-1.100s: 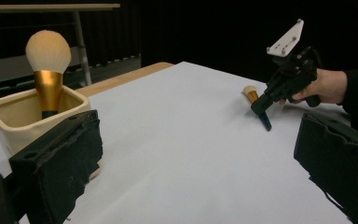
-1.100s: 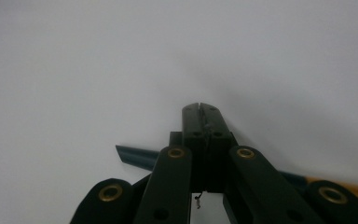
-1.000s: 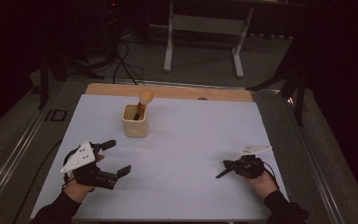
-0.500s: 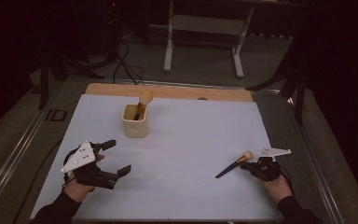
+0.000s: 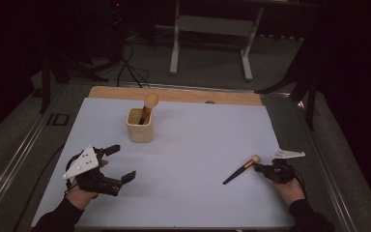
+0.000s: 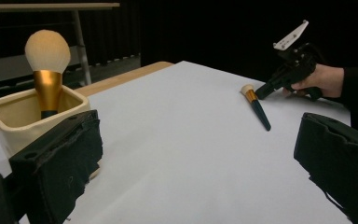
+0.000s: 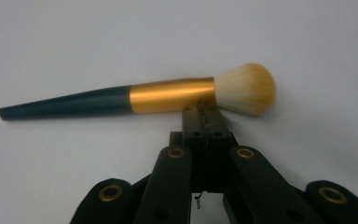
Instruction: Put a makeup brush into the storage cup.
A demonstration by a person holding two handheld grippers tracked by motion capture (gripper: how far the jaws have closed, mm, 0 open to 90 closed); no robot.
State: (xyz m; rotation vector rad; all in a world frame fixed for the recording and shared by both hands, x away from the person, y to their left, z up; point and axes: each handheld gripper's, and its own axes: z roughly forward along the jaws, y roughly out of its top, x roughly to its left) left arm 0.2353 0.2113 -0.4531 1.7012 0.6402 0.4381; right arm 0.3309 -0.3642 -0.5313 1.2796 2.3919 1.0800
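A: Right gripper (image 5: 262, 168) had pulled back toward the table's right edge since a second ago, when it sat over the small makeup brush with black handle, gold ferrule and cream bristles (image 5: 241, 168); the brush was left lying flat on the white table sheet (image 5: 198, 135), well right of and nearer the person than the cream square ceramic cup (image 5: 139, 125).

B: Jaw state, right?

A: Clenched together, nothing between them. In the right gripper view the tips (image 7: 204, 112) sat right at the ferrule near the bristles of the brush (image 7: 135, 95); touching or just short, couldn't tell.

B: Left one?

A: Left gripper (image 5: 117, 163) hadn't shifted, jaws spread wide and released, holding nothing, near and to the left of the cup on the person's side. Left gripper view showed the cup (image 6: 25, 116) just past its jaw.

B: Anything in the cup?

A: Bigger round-headed brush with gold ferrule (image 5: 147, 106) stood in it, tilted, head above the rim.
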